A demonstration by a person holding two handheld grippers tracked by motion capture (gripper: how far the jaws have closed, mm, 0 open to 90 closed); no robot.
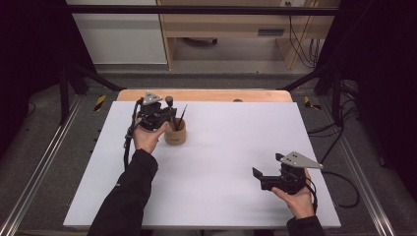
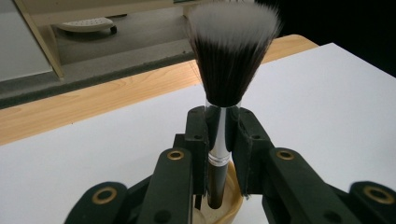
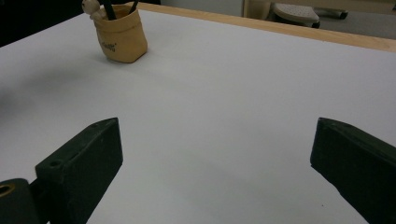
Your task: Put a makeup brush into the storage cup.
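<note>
We have the left tongs (image 2: 219, 135) clamped on the silver-and-black handle of a makeup brush (image 2: 224, 79), which stands upright with its dark, white-tipped bristles fanning out above the jaws. Its lower end sits inside the small tan cup (image 1: 175, 134) (in the left gripper view we glimpse the cup's rim just under the jaws). The cup stands on the white surface (image 1: 221, 167) towards the far left, and another thin dark tool leans out of it. Our right tongs (image 1: 258, 176) rest near the front right edge, well apart from the cup, their jaws spread wide with nothing but bare surface between them.
</note>
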